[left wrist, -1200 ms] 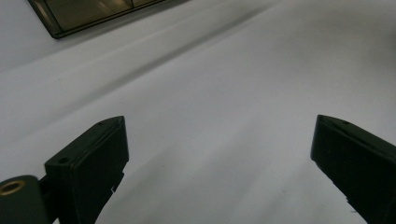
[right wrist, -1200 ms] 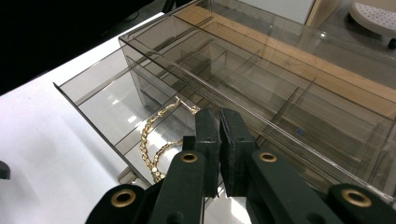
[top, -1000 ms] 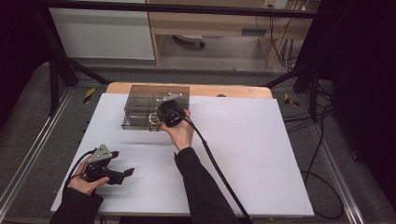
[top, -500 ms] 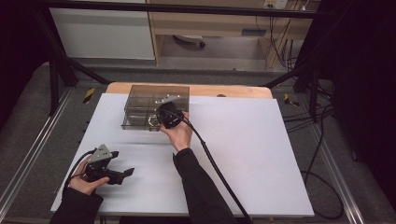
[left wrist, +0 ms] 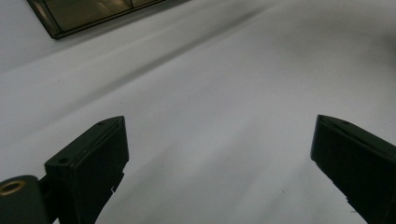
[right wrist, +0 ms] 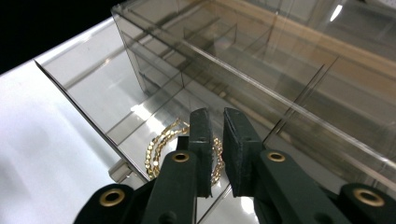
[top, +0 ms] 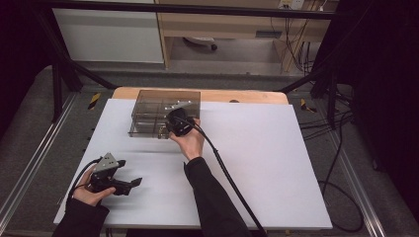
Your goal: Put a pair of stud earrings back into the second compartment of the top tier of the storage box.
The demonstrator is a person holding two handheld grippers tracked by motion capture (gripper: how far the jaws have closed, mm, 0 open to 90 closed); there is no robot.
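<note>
A white tabletop (top: 276,163) spans the workspace, and near its far edge sits a smoked clear acrylic organiser box (top: 153,106) with partitioned compartments, set close enough that the person can reach it without stretching. The right gripper (top: 174,129) is brought up to the box's near right corner, at the front compartment that stands out from the box like a pulled-out drawer (right wrist: 93,88); in the right gripper view its jaws stand almost together with only a thin gap between them, and I cannot tell for sure whether they pinch anything. Just behind and below their tips lies a gold bead chain (right wrist: 159,149), looped on the floor of that compartment by its near edge, so the gripper seems placed either to take hold of the chain or to have it settle there. The left gripper (top: 126,183) rests low on the near left of the tabletop, well apart from the box, its jaws spread wide and holding nothing, probably parked there to stay out of the working hand's way.
</note>
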